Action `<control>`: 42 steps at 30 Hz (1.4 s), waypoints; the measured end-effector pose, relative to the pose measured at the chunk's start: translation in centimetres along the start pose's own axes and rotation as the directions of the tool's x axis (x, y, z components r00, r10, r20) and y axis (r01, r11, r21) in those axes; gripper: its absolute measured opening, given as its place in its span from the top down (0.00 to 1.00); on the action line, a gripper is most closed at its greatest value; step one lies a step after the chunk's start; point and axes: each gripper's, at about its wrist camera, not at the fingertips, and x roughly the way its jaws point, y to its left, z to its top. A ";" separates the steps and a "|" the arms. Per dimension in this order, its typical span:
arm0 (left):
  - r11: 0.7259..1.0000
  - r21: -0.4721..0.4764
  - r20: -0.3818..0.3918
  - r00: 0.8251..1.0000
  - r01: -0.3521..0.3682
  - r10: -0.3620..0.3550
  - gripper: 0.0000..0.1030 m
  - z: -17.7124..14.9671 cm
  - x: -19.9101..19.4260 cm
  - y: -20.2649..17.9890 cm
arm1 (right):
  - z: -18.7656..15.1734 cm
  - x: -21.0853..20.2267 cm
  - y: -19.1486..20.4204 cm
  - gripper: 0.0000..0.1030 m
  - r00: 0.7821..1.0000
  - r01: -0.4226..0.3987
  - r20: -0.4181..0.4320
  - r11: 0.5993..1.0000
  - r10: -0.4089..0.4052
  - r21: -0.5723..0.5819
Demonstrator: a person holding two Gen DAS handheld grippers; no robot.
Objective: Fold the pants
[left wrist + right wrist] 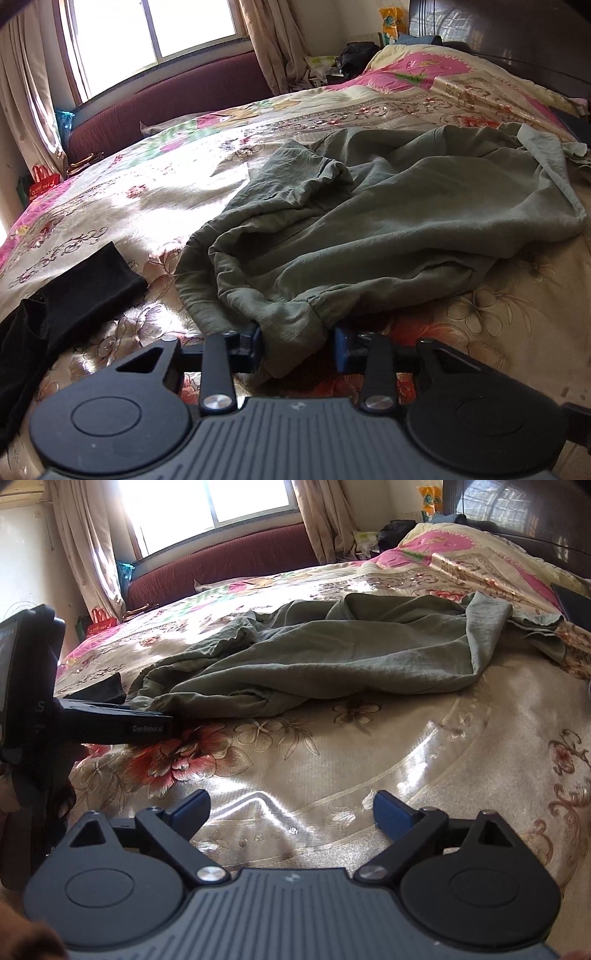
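The grey-green pants (388,206) lie crumpled across the flowered bedspread (129,192). In the left wrist view a bunched fold at their near edge sits between the blue pads of my left gripper (300,347). The left pad touches the cloth, while a thin gap shows at the right pad. In the right wrist view the pants (332,657) stretch across the middle of the bed, and the left gripper (166,722) reaches their near left corner from the left. My right gripper (291,812) stands open above bare bedspread (406,760), well short of the pants, with nothing between its fingers.
A black garment (74,295) lies on the bed left of the pants, also showing as the black garment (107,690) behind the left gripper. A dark headboard (517,33) stands at the far right. A maroon padded bench (166,99) runs under the window beyond the bed.
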 end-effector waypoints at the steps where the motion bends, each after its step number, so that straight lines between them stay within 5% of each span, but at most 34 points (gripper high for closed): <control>1: 1.000 -0.010 -0.012 1.000 0.014 -0.014 0.62 0.0 -0.3 0.5 | 0.1 -0.1 0.0 0.23 1.000 0.000 0.000 1.000 0.000 -0.002; 6: 0.983 -0.157 -0.040 0.994 0.093 -0.100 0.66 -0.1 -2.5 4.5 | 0.4 -0.3 -0.3 0.44 1.000 -0.015 -0.013 1.000 0.015 0.018; 9: 0.975 -0.195 -0.035 0.993 0.103 -0.112 0.67 -0.9 -5.3 6.9 | 0.5 -0.8 -0.3 0.45 1.000 -0.016 -0.019 1.000 0.016 0.014; 17: 0.983 -0.183 -0.099 0.995 0.000 -0.019 0.67 -7.2 -12.2 11.1 | 0.0 -3.8 -0.8 0.45 0.999 -0.023 -0.042 1.000 0.024 0.016; 29: 0.909 -0.330 -0.213 0.959 -0.253 0.189 0.62 -16.2 -19.1 19.9 | 2.9 -4.0 -2.8 0.38 0.995 0.100 -0.033 0.994 -0.099 0.040; 36: 0.926 -0.252 -0.127 0.958 -0.282 0.257 0.57 -15.9 -20.8 18.8 | 6.3 -1.0 -6.2 0.36 0.992 0.129 -0.029 0.973 -0.125 0.192; 42: 0.924 -0.219 -0.029 0.948 -0.314 0.316 0.48 -13.9 -22.8 16.8 | 8.5 3.2 -11.4 0.35 0.992 0.128 -0.050 0.893 -0.118 0.432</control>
